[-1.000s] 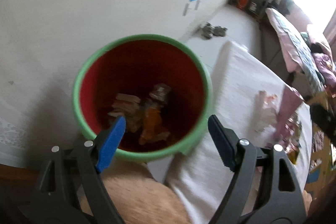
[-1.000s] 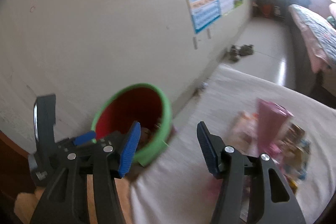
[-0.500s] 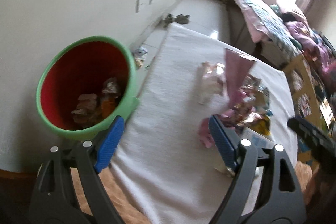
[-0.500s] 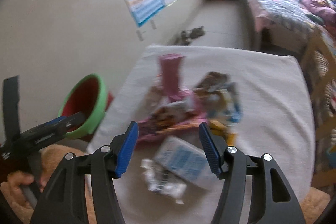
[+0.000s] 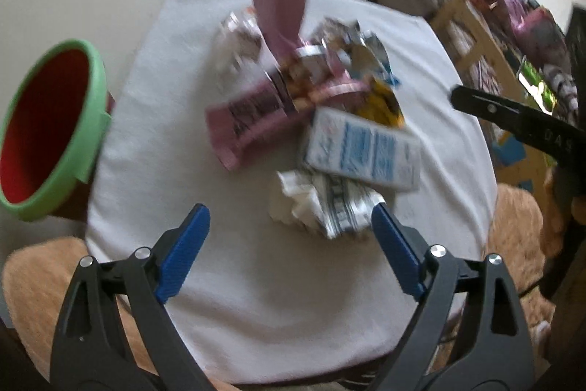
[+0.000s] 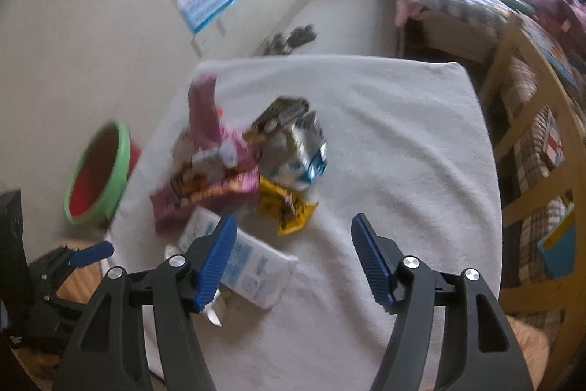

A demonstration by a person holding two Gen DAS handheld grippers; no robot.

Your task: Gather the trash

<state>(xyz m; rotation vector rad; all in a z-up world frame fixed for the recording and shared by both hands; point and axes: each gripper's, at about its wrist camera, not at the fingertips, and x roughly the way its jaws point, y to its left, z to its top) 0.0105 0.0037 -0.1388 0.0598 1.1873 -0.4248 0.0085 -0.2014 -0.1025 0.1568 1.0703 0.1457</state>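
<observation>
Now both your left gripper and right gripper have just been opening and hold nothing, so pinch the light, soft crumpled wrapper at its bulky middle, because it probably slips at the thin edges.

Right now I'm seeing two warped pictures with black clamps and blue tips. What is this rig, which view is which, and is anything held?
They are two hand-held grippers, each with a fisheye camera looking along its fingers. The left gripper hangs over crumpled white paper on a white towel; the right gripper hangs beside a blue and white carton. Both have just been opening, with nothing gripped. Pink, yellow and silver wrappers lie piled on the towel. The red bin with a green rim stands beside it.
</observation>
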